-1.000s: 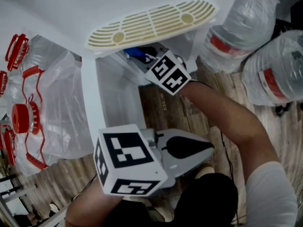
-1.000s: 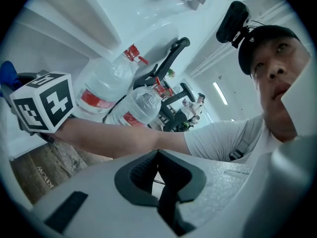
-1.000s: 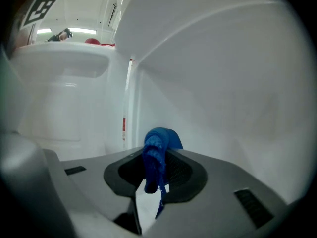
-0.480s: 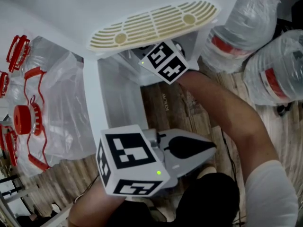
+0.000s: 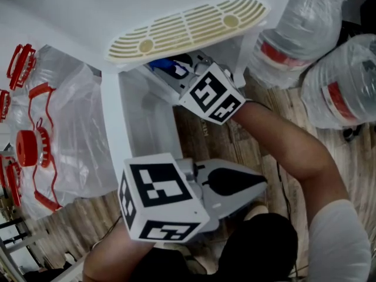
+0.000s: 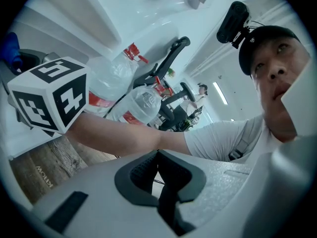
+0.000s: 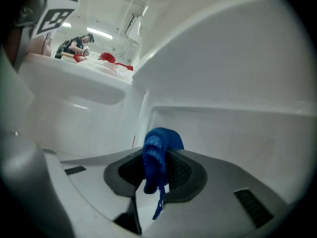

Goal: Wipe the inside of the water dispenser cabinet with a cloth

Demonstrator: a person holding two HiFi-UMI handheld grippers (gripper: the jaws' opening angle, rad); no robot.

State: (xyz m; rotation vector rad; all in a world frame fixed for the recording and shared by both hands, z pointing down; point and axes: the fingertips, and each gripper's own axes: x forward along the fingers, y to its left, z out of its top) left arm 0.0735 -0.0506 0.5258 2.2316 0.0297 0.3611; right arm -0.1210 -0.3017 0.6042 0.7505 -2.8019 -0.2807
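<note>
Near the upper centre of the head view, the right gripper (image 5: 179, 70) reaches into the white cabinet (image 5: 147, 119) with its jaws pinched on a blue cloth (image 7: 157, 155). Its tips are partly covered by its own marker cube and by the slotted drip tray (image 5: 188, 27) overhanging the opening. The left gripper (image 5: 259, 187) sits low in the frame, jaws together on nothing. Plastic-wrapped water bottles (image 5: 305, 25) crowd the upper right, and a clear bag (image 5: 70, 134) lies at the left on the wood floor (image 5: 205, 134).
</note>
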